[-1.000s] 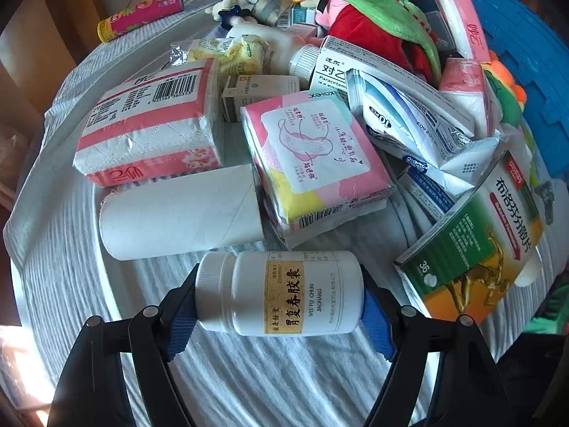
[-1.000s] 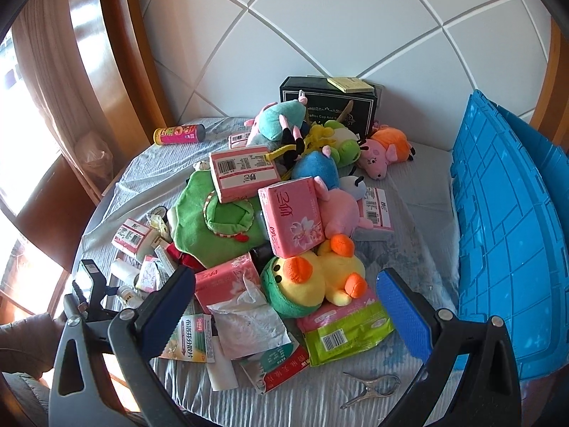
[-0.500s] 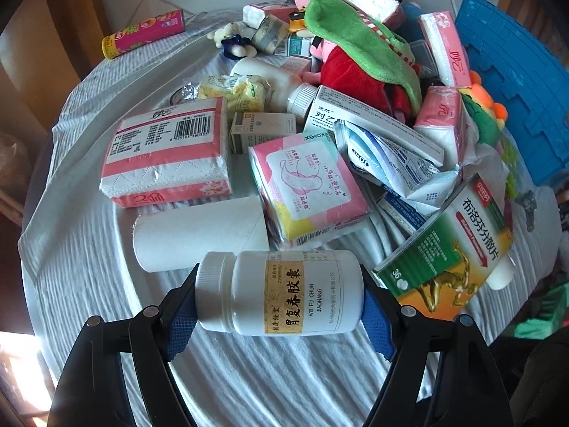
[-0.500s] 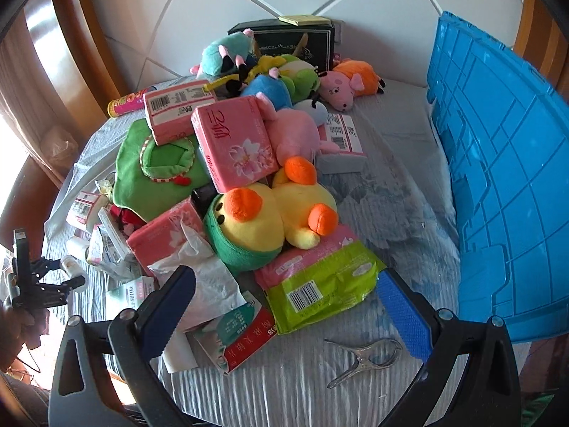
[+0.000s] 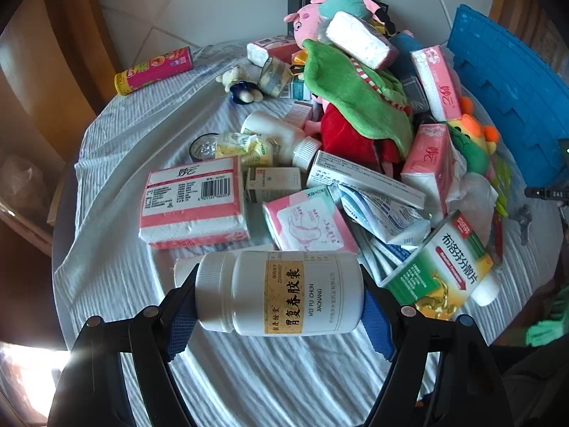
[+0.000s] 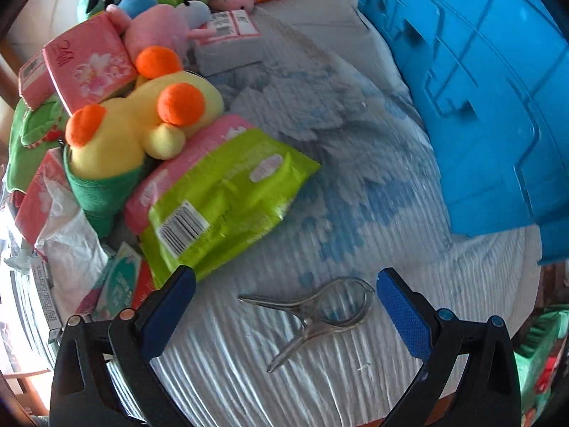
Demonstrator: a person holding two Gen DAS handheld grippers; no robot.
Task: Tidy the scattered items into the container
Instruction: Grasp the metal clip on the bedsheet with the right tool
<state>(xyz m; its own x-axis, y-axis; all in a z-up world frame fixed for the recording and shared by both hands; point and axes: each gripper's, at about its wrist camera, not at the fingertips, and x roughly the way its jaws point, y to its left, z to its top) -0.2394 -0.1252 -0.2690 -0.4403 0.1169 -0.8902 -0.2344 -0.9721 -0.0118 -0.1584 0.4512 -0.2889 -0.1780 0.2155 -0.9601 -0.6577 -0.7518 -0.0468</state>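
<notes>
My left gripper [image 5: 279,306] is shut on a white medicine bottle [image 5: 281,291] with a gold label, held sideways above the cloth-covered table. Behind it lie a pink tissue pack [image 5: 192,201], a pink pad packet [image 5: 307,222] and a green medicine box [image 5: 441,267]. My right gripper [image 6: 284,306] is open and low over a metal clip [image 6: 313,315], which lies on the cloth between its fingers. The blue container [image 6: 480,89] stands at the right; it also shows in the left wrist view [image 5: 512,85].
A lime green packet [image 6: 224,195], a yellow duck plush [image 6: 142,124] and pink tissue packs [image 6: 89,60] are piled left of the clip. A green and red plush [image 5: 355,96] tops the pile. A pink can [image 5: 154,69] lies at the far left.
My left gripper has lifted the bottle up and back, so more of the table shows. My right gripper has dropped down and forward onto the metal clip.
</notes>
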